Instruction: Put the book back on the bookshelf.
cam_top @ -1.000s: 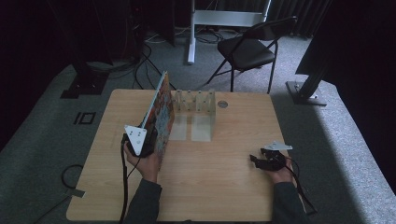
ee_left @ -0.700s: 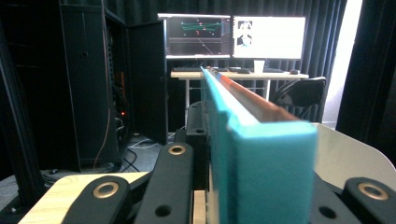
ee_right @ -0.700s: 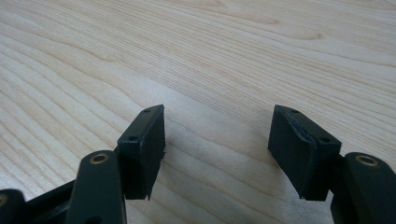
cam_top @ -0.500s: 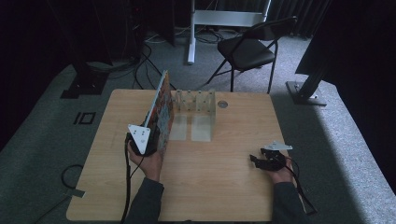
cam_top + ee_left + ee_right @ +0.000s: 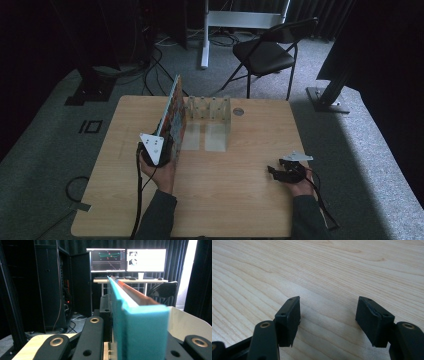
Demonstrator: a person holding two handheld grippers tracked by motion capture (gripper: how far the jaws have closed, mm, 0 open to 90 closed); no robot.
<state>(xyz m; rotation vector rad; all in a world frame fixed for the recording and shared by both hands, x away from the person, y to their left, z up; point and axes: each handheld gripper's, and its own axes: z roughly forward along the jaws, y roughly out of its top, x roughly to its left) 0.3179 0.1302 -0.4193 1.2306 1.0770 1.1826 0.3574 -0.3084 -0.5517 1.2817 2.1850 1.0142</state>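
My left gripper point(image 5: 159, 150) pinches the thin colourful picture book point(image 5: 172, 112) upright; its long edge points at the clear plastic rack point(image 5: 210, 107) just beside it. My right gripper point(image 5: 286, 172) rests spread, far off.

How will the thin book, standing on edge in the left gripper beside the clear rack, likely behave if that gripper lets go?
The book looks stiff: its top edge runs straight. Thin, tall and leaning slightly on the table, it would probably topple flat once the left gripper releases. Its glossy cover may slide easily.
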